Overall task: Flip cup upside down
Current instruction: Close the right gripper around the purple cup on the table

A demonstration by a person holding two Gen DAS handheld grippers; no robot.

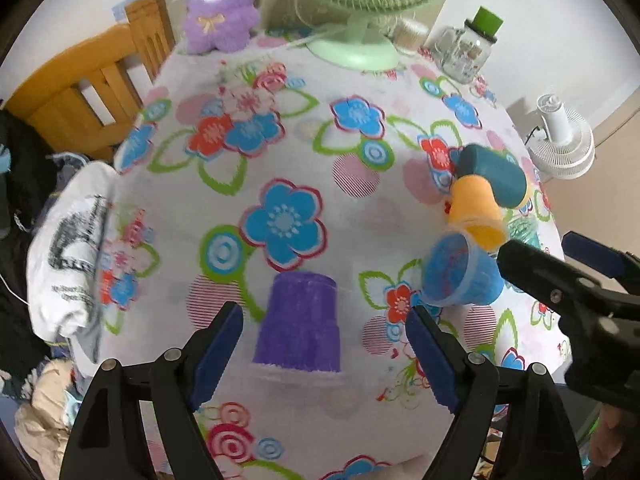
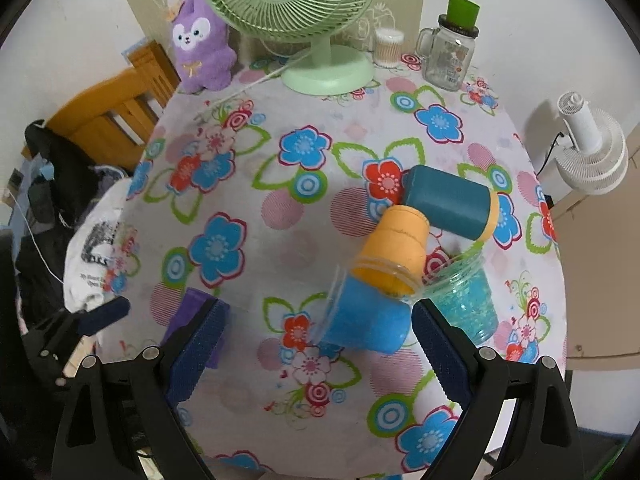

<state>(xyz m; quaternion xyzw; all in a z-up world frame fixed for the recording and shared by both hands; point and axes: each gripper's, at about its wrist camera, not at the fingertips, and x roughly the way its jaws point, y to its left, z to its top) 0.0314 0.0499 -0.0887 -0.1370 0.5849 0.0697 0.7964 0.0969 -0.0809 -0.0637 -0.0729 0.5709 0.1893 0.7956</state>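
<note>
Floral-cloth table [image 2: 240, 400]: cups [image 2: 404, 248], fan [image 2: 328, 72], plush [image 2: 202, 48], jar [image 2: 448, 60].

The purple cup [image 1: 298, 322] stood upside down on the bench [image 1: 280, 152], between the spread fingers [image 1: 218, 354] of the left gripper [image 1: 324, 354].

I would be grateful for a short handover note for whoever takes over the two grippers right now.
Left gripper: open, empty, jaws either side of the purple plastic cup, not touching it.
Right gripper: open, empty, close to the blue plastic cup.
Done: the purple cup stands upside down, rim on the floral tablecloth.
Left: the blue cup, the orange cup and the dark teal cup lie on their sides in a cluster; the glittery turquoise cup stands mouth up beside them. Probably take the blue one next.
</note>
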